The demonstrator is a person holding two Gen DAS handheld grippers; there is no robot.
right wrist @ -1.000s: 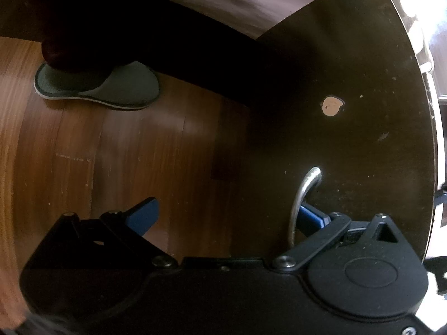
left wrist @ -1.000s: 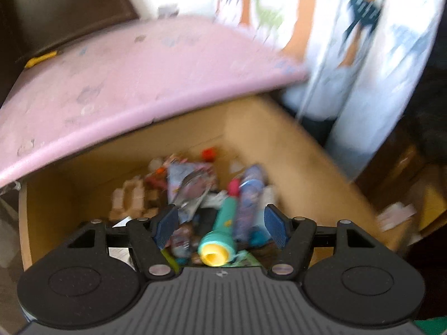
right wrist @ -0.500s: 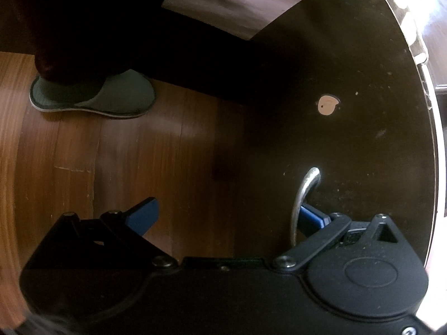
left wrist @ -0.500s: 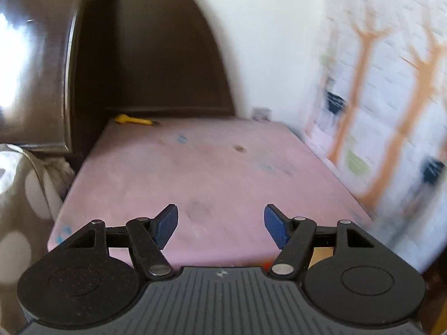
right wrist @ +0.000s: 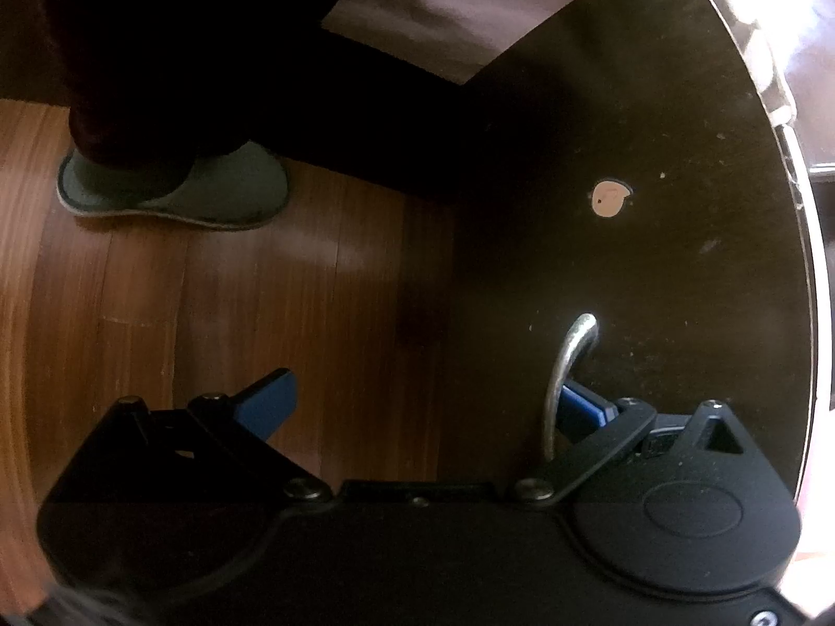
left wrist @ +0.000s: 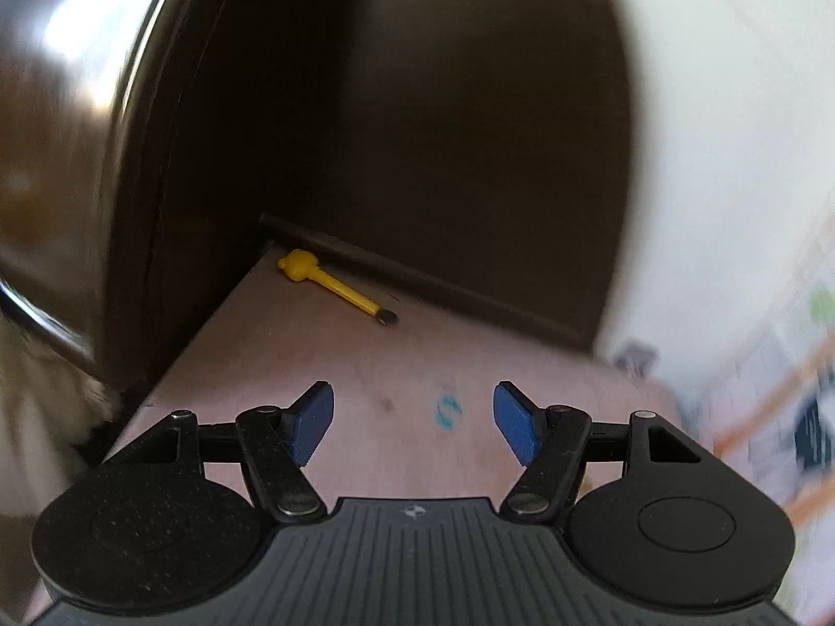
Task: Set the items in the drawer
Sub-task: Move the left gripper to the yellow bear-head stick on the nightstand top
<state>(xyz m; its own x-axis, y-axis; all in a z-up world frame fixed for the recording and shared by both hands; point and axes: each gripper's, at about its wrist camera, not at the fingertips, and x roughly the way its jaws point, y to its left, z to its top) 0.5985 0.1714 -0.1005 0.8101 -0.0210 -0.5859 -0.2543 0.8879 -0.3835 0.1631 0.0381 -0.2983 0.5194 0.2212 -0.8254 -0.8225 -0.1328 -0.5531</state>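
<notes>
My left gripper (left wrist: 413,420) is open and empty above a pink tabletop (left wrist: 323,360). A yellow stick-shaped toy (left wrist: 334,287) lies at the table's far left corner, well ahead of the fingers. My right gripper (right wrist: 422,401) is open, and its right finger (right wrist: 582,407) is hooked behind the metal handle (right wrist: 566,365) of the dark drawer front (right wrist: 652,208). The drawer's inside is not in view.
A dark wooden headboard or cabinet (left wrist: 417,130) rises behind the pink table, and a white wall (left wrist: 730,156) stands to the right. In the right wrist view, a wooden floor (right wrist: 156,313) and a person's grey slipper (right wrist: 177,193) lie left of the drawer front.
The left gripper has swung up and away from the open drawer full of toys, over the pink tabletop toward the yellow toy. The right gripper stays hooked on the handle.
</notes>
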